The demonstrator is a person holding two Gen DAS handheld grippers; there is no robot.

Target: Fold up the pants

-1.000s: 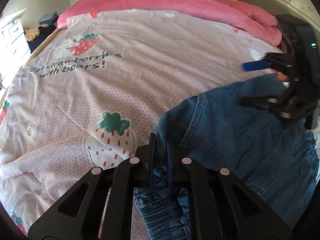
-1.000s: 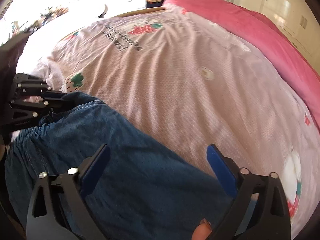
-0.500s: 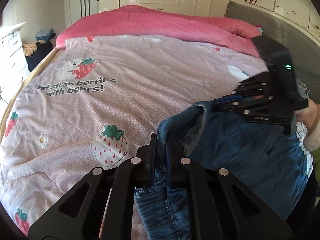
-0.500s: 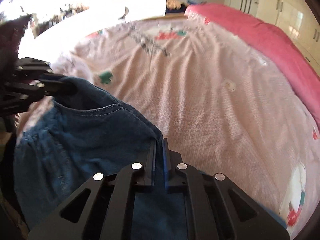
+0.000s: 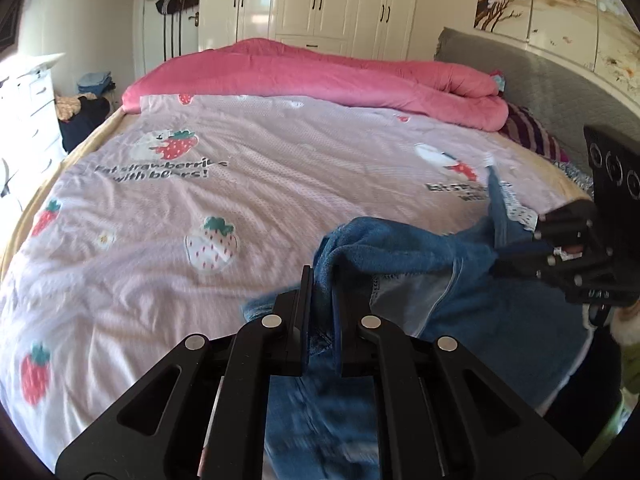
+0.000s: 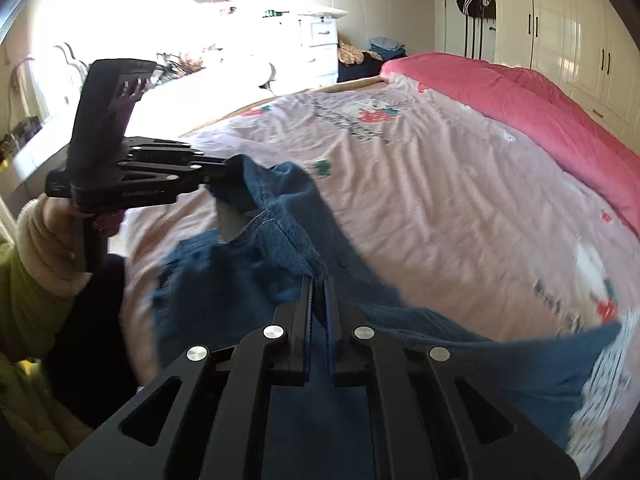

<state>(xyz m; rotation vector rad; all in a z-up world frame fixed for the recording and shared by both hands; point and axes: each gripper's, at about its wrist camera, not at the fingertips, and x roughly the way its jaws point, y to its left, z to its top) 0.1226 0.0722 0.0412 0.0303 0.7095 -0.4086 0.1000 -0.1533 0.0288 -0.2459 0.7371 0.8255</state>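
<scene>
The blue denim pants (image 5: 404, 248) hang between my two grippers above the near edge of the bed. My left gripper (image 5: 322, 280) is shut on one corner of the pants' top edge; it also shows at the left of the right wrist view (image 6: 218, 178). My right gripper (image 6: 318, 284) is shut on the other corner; it also shows at the right of the left wrist view (image 5: 516, 248). The top edge sags between them and shows its fleecy inside. The rest of the pants (image 6: 460, 344) hangs down, blurred.
A pink strawberry-print bedspread (image 5: 240, 184) covers the bed. A rolled pink duvet (image 5: 320, 72) lies along its far side. A grey headboard (image 5: 540, 88) is at the right. White drawers (image 6: 320, 44) and wardrobes (image 5: 320, 4) line the walls.
My right gripper went from open to shut on the pants' top edge. Both grippers have since risen and lifted the pants off the bedspread.
</scene>
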